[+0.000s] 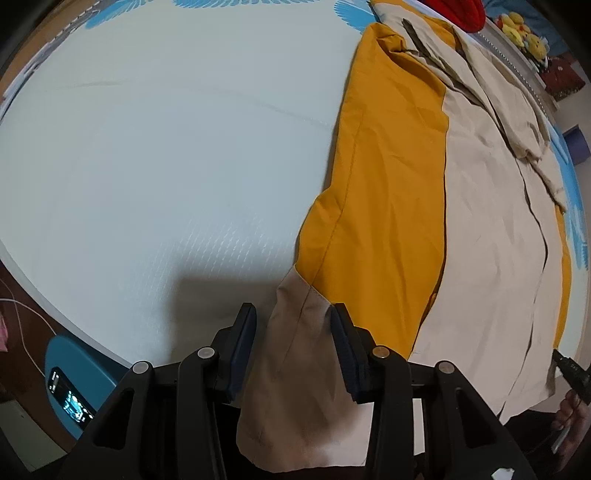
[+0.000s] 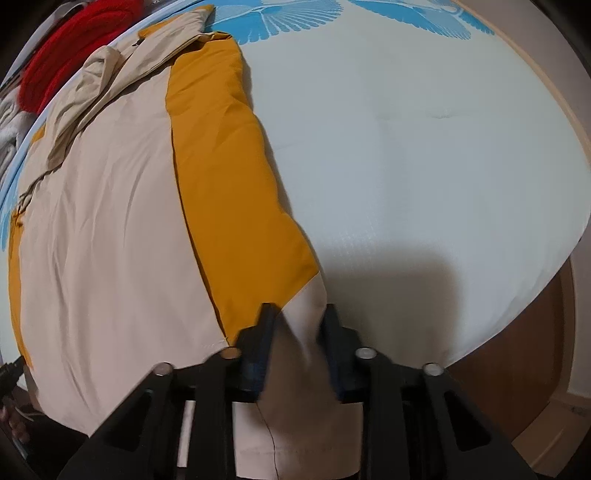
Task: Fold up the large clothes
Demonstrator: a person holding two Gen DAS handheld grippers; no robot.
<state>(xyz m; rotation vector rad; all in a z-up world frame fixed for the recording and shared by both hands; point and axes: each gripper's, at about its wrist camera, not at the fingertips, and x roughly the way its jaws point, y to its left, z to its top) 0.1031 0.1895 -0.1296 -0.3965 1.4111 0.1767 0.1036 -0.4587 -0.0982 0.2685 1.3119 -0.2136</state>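
Left gripper (image 1: 293,321) stands over the beige cuff end (image 1: 295,369) of the mustard-yellow and beige fabric jacket (image 1: 480,221), jaws parted with the cuff between them, pads not clearly pressing. Right gripper (image 2: 297,321) is narrowly set on a beige cuff end (image 2: 301,332) too; pads look closed on the cloth, though the view is blurred. Jacket lies flat on the pale blue mattress with blue feather print (image 1: 147,147), along its edge nearest the red plush (image 1: 458,14), sleeves at the near mattress edge. Step, I judge: sleeve grab before folding inward. Next move needs left jaws shut firmly on the cuff, then both cuffs lifted together across the jacket body.
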